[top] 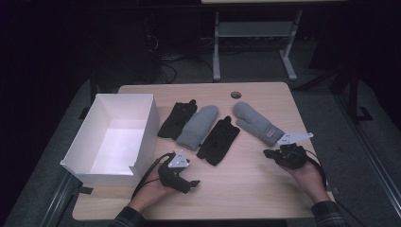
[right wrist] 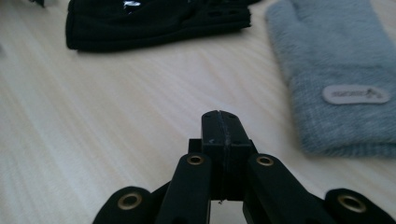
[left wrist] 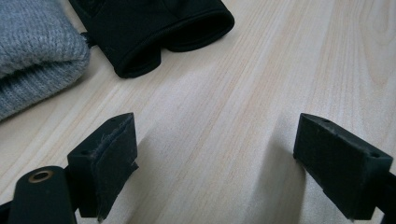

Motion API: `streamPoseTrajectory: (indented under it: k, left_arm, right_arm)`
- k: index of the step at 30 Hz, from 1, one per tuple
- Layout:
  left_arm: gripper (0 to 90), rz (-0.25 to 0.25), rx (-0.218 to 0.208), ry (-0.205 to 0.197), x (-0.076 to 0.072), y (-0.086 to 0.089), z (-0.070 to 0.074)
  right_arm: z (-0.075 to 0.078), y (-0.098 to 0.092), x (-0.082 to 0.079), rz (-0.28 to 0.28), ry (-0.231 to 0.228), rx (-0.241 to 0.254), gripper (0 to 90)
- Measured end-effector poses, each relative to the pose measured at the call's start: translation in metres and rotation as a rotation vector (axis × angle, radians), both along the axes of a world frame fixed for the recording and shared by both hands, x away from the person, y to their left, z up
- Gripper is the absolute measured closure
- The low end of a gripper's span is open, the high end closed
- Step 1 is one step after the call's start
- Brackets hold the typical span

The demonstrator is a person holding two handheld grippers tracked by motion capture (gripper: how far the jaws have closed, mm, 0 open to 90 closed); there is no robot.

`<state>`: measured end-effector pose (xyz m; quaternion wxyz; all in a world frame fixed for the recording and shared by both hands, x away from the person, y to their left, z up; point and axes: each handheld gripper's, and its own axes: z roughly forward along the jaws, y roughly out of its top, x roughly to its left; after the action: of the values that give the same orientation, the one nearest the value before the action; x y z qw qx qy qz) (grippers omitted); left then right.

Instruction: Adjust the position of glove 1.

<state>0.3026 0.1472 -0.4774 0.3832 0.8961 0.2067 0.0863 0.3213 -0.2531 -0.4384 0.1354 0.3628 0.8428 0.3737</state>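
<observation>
Left gripper (left wrist: 215, 154) is seen wide open over bare table (top: 246, 184), nothing between jaws. Right gripper (right wrist: 219, 122) is seen pressed shut, empty. A logo tab on the grey mitten (right wrist: 336, 70) is resolved in the right gripper view. Farther off, black glove (top: 218, 140) is laid cuff nearest, long axis angled up-right. White box (top: 85, 142) is placed left.

In your left gripper view, the grey mitten (left wrist: 32, 51) runs off the left edge and the black glove (left wrist: 154, 28) off the top, so you see only their cuffs. In your right gripper view, the far black glove (right wrist: 154, 23) and the labelled mitten (right wrist: 341, 70) are cropped; the label's (right wrist: 356, 94) print is too blurred to read.
</observation>
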Motion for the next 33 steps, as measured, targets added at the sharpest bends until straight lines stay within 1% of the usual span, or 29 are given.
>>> streamPoseTrajectory:
  k: [3, 4, 6, 7, 10, 12, 13, 16, 17, 18, 19, 21, 22, 24, 25, 30, 31, 32, 33]
  left_arm:
    - [12.8, 0.0, 0.0, 0.0, 0.0, 0.0, 0.0]
    - [12.8, 0.0, 0.0, 0.0, 0.0, 0.0, 0.0]
    - [12.8, 0.001, -0.001, 0.001, 0.0, 0.0, 0.0]
    - [12.8, -0.001, 0.005, 0.003, 0.0, 0.0, 0.001]
    - [12.8, -0.001, 0.004, 0.003, 0.0, 0.0, 0.0]
    - [12.8, 0.0, 0.003, 0.003, 0.0, 0.0, 0.0]
    - [12.8, -0.001, 0.004, 0.002, 0.0, 0.0, 0.0]
    - [12.8, 0.0, 0.005, 0.004, 0.0, 0.0, 0.001]
    - [12.8, 0.0, 0.005, 0.004, 0.0, 0.0, 0.001]
    - [12.8, -0.001, 0.003, 0.003, 0.0, 0.0, 0.0]
    - [12.8, 0.0, 0.003, 0.003, 0.0, 0.0, 0.0]
    - [12.8, 0.0, 0.004, 0.003, 0.0, 0.0, 0.0]
    - [12.8, 0.0, 0.003, 0.004, 0.0, 0.0, 0.0]
    - [12.8, 0.0, 0.004, 0.005, 0.0, 0.0, 0.0]
    - [12.8, 0.0, 0.002, 0.007, 0.0, 0.0, 0.0]
    - [12.8, 0.0, 0.002, 0.007, 0.0, 0.0, 0.0]
    - [12.8, -0.001, 0.001, 0.006, 0.0, 0.0, 0.0]
    - [12.8, -0.001, 0.001, 0.006, 0.0, 0.0, 0.0]
    - [12.8, 0.0, 0.002, 0.007, 0.0, 0.0, 0.0]
  right_arm:
    - [0.004, -0.004, 0.011, -0.013, -0.009, -0.011, 90.0]
    - [0.004, -0.004, 0.011, -0.013, -0.009, -0.011, 90.0]
    - [0.007, -0.007, 0.018, -0.022, -0.018, -0.005, 90.0]
    - [0.01, -0.008, 0.025, -0.038, -0.024, -0.004, 90.0]
    - [0.014, -0.011, 0.037, -0.052, -0.036, -0.002, 90.0]
    - [0.015, -0.013, 0.046, -0.067, -0.04, -0.003, 90.0]
    - [0.015, -0.014, 0.05, -0.083, -0.04, 0.004, 90.0]
    - [0.014, -0.017, 0.062, -0.102, -0.042, 0.009, 90.0]
    - [0.014, -0.017, 0.062, -0.102, -0.042, 0.009, 90.0]
    - [0.014, -0.018, 0.064, -0.106, -0.041, 0.011, 90.0]
    - [0.014, -0.02, 0.072, -0.117, -0.041, 0.022, 90.0]
    - [0.014, -0.02, 0.074, -0.118, -0.04, 0.023, 90.0]
    - [0.012, -0.02, 0.081, -0.121, -0.035, 0.014, 90.0]
    - [0.011, -0.02, 0.083, -0.122, -0.03, 0.01, 90.0]
    - [0.008, -0.02, 0.088, -0.123, -0.025, 0.009, 90.0]
    - [0.003, -0.018, 0.095, -0.125, -0.013, -0.002, 90.0]
    - [-0.001, -0.018, 0.098, -0.122, 0.002, -0.015, 90.0]
    - [-0.001, -0.018, 0.098, -0.122, 0.002, -0.015, 90.0]
    - [-0.003, -0.018, 0.099, -0.121, 0.013, -0.021, 90.0]
